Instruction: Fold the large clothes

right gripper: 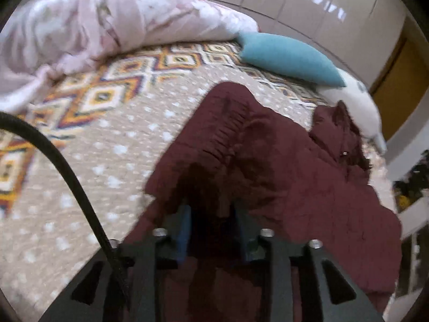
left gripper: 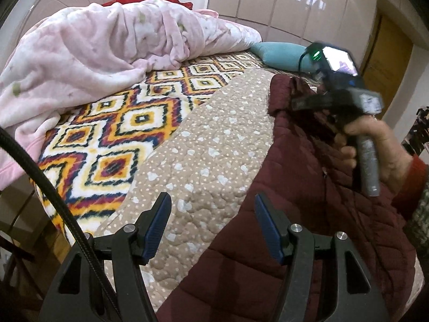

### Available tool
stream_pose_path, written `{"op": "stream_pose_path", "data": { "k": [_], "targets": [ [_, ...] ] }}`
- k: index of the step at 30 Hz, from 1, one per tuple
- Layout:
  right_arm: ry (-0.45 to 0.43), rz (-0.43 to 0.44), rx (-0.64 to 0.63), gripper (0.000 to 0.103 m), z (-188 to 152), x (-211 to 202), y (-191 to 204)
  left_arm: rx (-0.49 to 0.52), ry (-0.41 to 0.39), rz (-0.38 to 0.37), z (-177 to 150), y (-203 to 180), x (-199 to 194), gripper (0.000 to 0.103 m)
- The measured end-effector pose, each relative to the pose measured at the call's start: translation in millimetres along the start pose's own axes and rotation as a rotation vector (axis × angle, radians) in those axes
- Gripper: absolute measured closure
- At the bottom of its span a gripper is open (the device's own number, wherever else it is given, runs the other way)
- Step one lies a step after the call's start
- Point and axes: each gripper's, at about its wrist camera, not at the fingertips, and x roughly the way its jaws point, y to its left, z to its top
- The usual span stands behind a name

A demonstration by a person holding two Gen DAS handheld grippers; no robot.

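On the near right part of the bed, the maroon quilted puffer jacket (right gripper: 281,166) lies rumpled on the beige dotted quilted coverlet (left gripper: 214,145), one flap thrown over, its far edges bunched; by the look of it the folding is barely begun, with squaring and the main folds left. The right claw (right gripper: 211,222) stands partly spread low over the jacket, dark cloth between its blue pads, though blur hides whether they press it. The left claw (left gripper: 213,216) is spread and empty above the jacket's left edge. Farther off lie a pink fleece blanket (left gripper: 88,51) and a teal cushion (right gripper: 289,59)
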Motion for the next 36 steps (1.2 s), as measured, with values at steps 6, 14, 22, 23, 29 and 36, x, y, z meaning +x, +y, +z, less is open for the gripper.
{"op": "stream_pose_path", "data": {
  "k": [6,14,22,23,29,36],
  "targets": [
    [-0.041,0.097,0.132,0.057,-4,-43,-45,0.036,0.002,0.006,-3,-13,-5,0.040],
    [0.094,-0.060,0.325,0.057,-79,-51,-155,0.058,0.005,0.029,-5,-23,-12,0.040],
    [0.112,-0.159,0.456,0.052,-203,-134,-235,0.097,-0.003,0.080,-4,-28,-16,0.040],
    [0.113,-0.157,0.484,0.052,-219,-144,-243,0.101,0.004,0.091,-4,-27,-15,0.040],
    [0.129,-0.163,0.629,0.051,-304,-185,-260,0.142,0.025,0.151,-10,-20,-12,0.040],
    [0.113,-0.175,0.781,0.047,-372,-213,-276,0.156,0.114,0.076,-10,-6,12,0.040]
  ]
}}
